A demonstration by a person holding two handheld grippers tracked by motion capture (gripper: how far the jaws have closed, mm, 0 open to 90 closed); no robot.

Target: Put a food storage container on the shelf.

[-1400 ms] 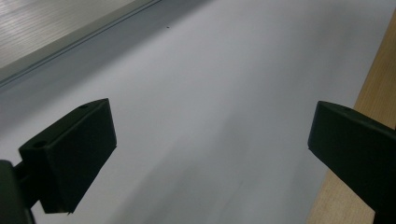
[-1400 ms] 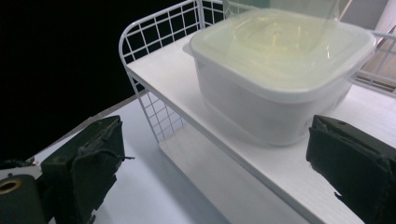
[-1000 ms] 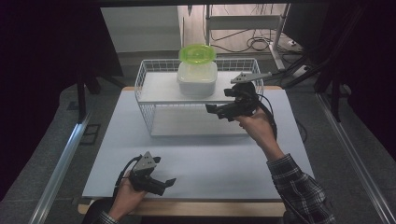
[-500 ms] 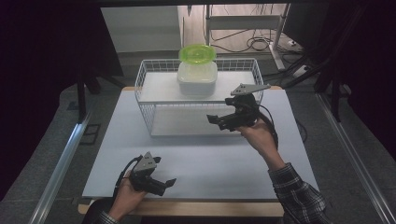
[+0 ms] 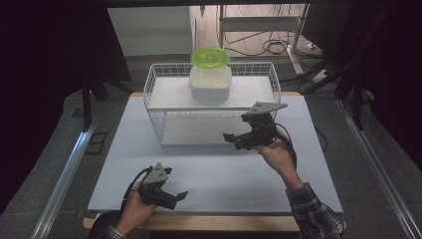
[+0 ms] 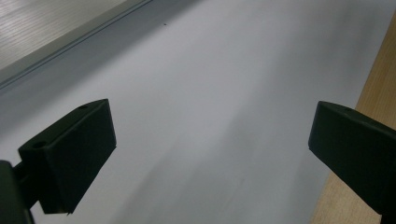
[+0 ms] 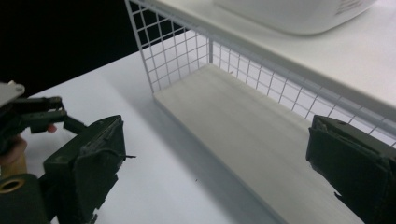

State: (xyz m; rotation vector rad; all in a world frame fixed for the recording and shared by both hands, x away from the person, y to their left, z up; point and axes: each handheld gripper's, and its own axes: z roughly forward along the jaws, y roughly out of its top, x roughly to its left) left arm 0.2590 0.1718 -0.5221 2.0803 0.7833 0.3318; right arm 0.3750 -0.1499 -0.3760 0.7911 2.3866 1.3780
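A white wire rack (image 5: 155,107) stands at the back middle of the white table (image 5: 224,174). On its upper shelf sits a white tub (image 5: 210,84) with a green lid (image 5: 210,57). My right gripper (image 5: 238,128) hovers open in front of the rack's right half, nothing between its jaws. In the right gripper view the gripper (image 7: 215,154) faces the rack's lower board (image 7: 252,135), with the tub (image 7: 299,11) above. My left gripper (image 5: 174,183) rests open near the table's front edge, empty; in the left gripper view its jaws (image 6: 210,140) stand wide over bare table.
The table's wooden front edge (image 6: 373,93) runs just right of the left jaws. Metal rails (image 5: 64,169) flank the table on the floor. Cables and a stand (image 5: 259,30) lie behind the rack. The left gripper (image 7: 32,116) appears far left in the right gripper view.
My right gripper has dropped from the level of the rack's top shelf and pulled back toward the front, now facing the lower shelf. The left gripper has stayed put.
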